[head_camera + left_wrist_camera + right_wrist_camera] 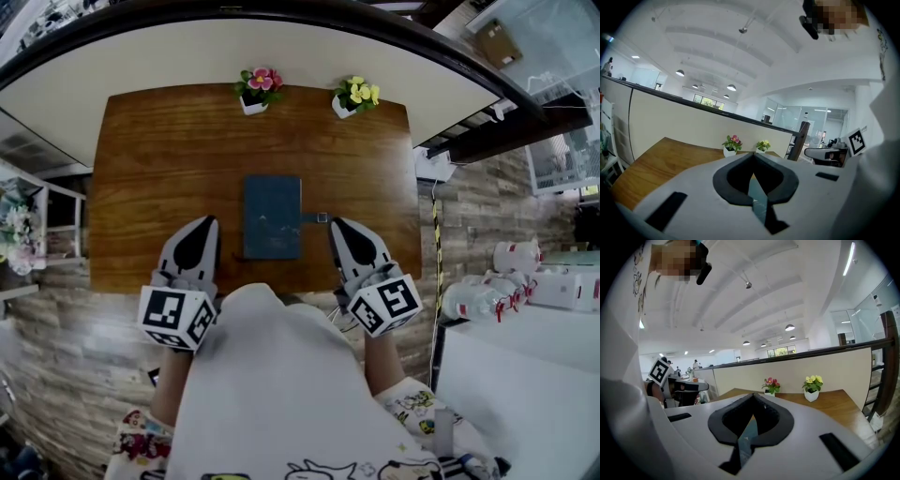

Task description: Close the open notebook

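Note:
A dark blue notebook (272,217) lies closed and flat on the wooden table (159,159), near its front edge, with a small strap tab (319,217) sticking out on its right side. My left gripper (208,222) hangs just left of the notebook, shut and empty. My right gripper (335,223) hangs just right of it beside the tab, also shut and empty. In the left gripper view the jaws (753,154) meet at the tip, and a sliver of the blue cover (758,196) shows through the gap below. The right gripper view shows its jaws (753,395) the same way.
Two small white pots stand at the table's far edge, pink flowers (257,89) and yellow flowers (355,96). A white counter (506,366) with bottles (478,298) stands to the right, and a shelf (33,225) to the left. A curved partition runs behind the table.

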`<state>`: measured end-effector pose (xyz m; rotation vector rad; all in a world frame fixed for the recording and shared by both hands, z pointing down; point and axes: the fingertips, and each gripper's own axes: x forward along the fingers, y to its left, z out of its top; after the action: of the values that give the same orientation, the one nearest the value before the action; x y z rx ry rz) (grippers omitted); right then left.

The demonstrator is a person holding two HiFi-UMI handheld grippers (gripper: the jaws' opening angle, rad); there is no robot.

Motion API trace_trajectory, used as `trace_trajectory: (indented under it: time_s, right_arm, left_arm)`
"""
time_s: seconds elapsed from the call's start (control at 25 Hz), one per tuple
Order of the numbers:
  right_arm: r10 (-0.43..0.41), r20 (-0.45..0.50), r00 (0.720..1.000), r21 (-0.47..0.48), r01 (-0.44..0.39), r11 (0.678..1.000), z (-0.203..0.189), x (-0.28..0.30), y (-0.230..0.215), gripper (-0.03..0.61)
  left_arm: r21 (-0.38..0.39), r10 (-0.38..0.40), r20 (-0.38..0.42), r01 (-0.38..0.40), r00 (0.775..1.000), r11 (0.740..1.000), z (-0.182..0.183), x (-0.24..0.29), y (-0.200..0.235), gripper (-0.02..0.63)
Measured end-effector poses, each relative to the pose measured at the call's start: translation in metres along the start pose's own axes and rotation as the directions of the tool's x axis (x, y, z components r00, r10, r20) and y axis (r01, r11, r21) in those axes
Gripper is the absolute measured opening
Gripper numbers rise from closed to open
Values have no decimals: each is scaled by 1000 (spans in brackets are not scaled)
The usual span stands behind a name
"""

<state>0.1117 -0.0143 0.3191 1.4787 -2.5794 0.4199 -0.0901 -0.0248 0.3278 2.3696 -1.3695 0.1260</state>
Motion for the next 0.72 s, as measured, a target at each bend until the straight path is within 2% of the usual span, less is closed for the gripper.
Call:
trace_trajectory:
  time_s: [0.72]
  right_arm:
    - [-19,-11,1000,-12,19,1000,0,-2,-2,-2]
  left_arm:
    - [29,14,-11,-14,1000,999,3,-4,0,2]
